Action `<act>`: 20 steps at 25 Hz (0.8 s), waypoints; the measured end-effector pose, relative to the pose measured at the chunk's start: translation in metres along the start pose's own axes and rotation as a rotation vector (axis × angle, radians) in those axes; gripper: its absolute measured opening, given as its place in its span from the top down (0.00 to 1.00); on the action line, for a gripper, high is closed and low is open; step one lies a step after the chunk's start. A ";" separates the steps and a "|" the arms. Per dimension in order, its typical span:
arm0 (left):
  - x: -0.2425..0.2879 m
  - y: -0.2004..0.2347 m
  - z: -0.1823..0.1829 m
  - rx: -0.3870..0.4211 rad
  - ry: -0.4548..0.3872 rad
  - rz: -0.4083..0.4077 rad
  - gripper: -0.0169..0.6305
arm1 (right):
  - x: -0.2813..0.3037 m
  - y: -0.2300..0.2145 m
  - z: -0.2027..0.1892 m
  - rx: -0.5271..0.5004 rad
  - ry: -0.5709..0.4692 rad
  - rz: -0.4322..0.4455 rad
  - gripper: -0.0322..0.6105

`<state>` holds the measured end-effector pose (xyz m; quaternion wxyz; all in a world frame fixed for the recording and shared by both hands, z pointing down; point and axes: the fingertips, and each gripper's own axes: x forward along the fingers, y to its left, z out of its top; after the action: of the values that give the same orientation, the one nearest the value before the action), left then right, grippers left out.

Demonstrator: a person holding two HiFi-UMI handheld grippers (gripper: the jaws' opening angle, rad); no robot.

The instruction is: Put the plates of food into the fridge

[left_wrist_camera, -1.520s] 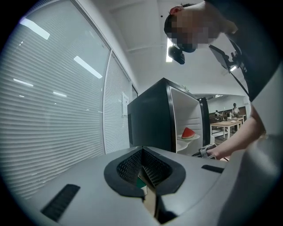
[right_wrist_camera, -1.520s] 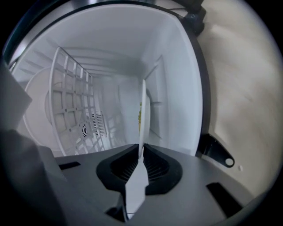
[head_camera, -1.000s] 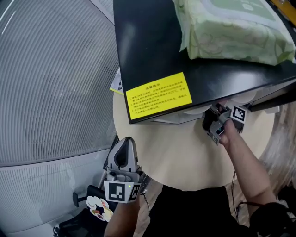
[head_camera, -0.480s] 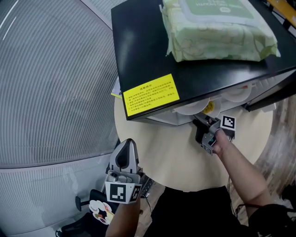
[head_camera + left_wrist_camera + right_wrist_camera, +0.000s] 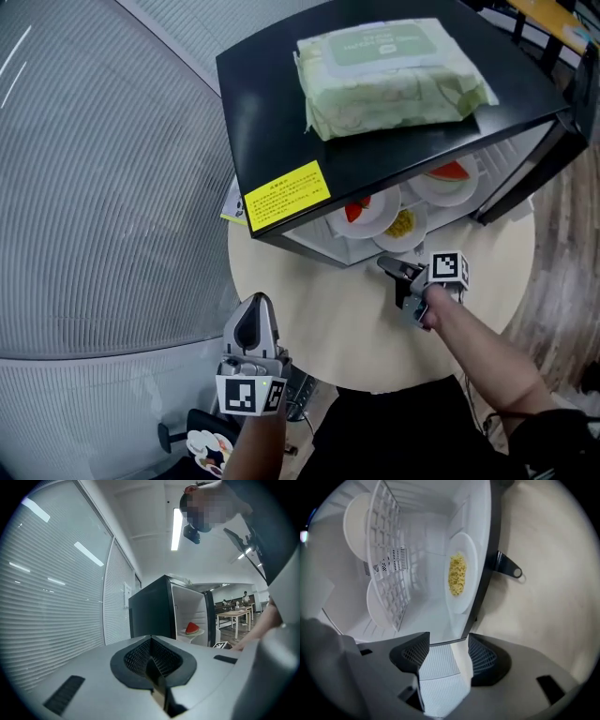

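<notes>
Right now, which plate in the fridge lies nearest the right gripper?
The yellow-food plate, at the front edge; the two red-food plates sit farther from the right gripper.

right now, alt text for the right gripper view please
The right hand-held gripper, jaws apart and empty, points into an open fridge where a plate of yellow food sits at the front edge, near a wire shelf.

Bare table [image 5: 328, 309] at frame centre, passable. Fridge [image 5: 272, 103] mouth crowded: plates [image 5: 418, 225] at sill, wire shelf [image 5: 389, 564] splitting interior, door [image 5: 536, 157] flanking right.
</notes>
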<state>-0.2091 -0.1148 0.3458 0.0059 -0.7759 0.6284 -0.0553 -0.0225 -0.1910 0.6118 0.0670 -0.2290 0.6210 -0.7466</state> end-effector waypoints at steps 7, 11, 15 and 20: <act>-0.003 -0.016 -0.003 -0.025 -0.007 -0.029 0.97 | -0.055 0.033 0.018 -0.475 -0.137 -0.042 0.55; -0.005 -0.029 0.001 -0.049 -0.015 -0.064 0.97 | -0.092 0.053 0.023 -0.791 -0.199 -0.132 0.55; -0.007 -0.037 0.005 -0.068 -0.016 -0.092 0.97 | -0.116 0.086 0.022 -1.037 -0.282 -0.185 0.55; -0.010 -0.044 0.013 -0.086 -0.037 -0.124 0.97 | -0.137 0.119 0.010 -1.273 -0.342 -0.247 0.55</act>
<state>-0.1666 -0.0968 0.3355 -0.0193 -0.8139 0.5806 -0.0141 0.0811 -0.1729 0.4639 -0.0696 -0.4081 0.8903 -0.1899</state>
